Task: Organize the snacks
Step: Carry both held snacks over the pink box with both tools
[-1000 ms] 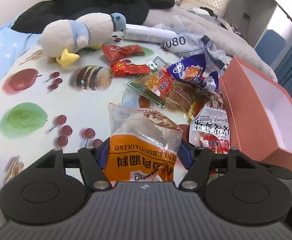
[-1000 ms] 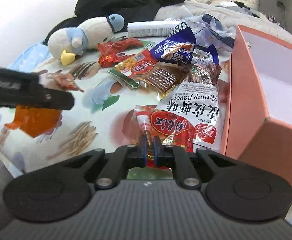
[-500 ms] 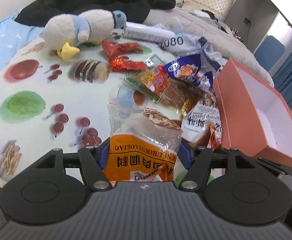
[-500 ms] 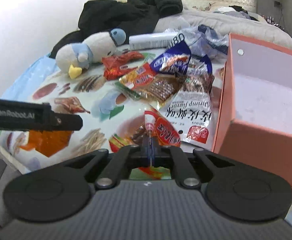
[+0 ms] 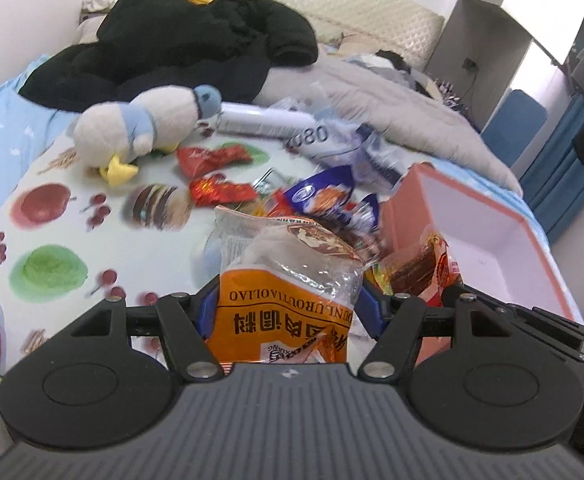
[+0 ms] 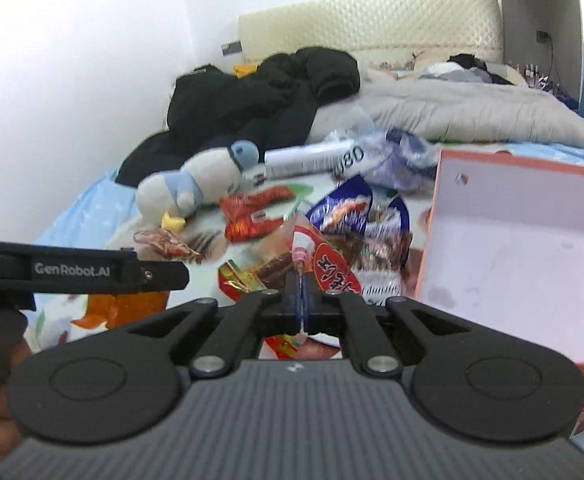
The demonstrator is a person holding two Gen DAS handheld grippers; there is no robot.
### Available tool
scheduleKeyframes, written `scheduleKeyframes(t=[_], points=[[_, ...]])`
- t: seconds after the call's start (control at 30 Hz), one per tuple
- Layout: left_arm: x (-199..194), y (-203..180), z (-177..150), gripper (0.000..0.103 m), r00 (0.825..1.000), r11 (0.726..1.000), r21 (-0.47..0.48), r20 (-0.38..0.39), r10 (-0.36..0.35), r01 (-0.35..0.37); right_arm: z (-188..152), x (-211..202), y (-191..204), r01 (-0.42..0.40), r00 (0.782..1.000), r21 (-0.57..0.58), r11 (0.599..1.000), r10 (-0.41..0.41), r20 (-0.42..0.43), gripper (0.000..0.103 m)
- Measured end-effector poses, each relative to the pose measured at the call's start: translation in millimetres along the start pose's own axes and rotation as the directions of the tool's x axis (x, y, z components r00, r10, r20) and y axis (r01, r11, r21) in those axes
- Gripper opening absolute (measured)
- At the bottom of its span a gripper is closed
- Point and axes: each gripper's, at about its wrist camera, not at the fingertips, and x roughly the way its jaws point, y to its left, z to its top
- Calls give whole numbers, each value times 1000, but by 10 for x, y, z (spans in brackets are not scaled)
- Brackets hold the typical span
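My left gripper [image 5: 288,308] is shut on an orange-and-clear snack bag [image 5: 288,276], held upright above the fruit-print cloth [image 5: 52,240]. The right gripper [image 6: 301,300] is shut on the edge of a red snack packet [image 6: 326,266], which hangs in the air close to the box's left wall. The same packet [image 5: 420,268] shows in the left wrist view. A salmon box [image 5: 476,216] with a white inside [image 6: 512,248] stands open on the right. More packets lie in a pile: a blue one [image 5: 324,196] and two red wrappers [image 5: 212,156].
A plush penguin [image 5: 140,128], a white cylinder [image 5: 264,120] and a crumpled plastic bag [image 6: 396,152] lie behind the pile. A black jacket [image 5: 180,52] and a grey duvet [image 5: 392,92] cover the bed beyond. The left gripper's arm [image 6: 92,270] crosses the right wrist view.
Both grippers have risen, each with its packet. The red packet has come up off the cloth and now hangs beside the box.
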Motion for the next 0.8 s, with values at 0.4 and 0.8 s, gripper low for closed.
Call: scheduleKeyframes(t=[0.4, 0.8], points=[[-184, -684, 155, 71, 987, 986, 62, 40, -155, 153, 230, -576, -320, 109, 989, 9, 994, -109, 102, 4], [189, -1623, 225, 71, 965, 950, 174, -26, -259, 260, 195, -887, -964, 256, 953, 104, 961, -269, 140, 4]])
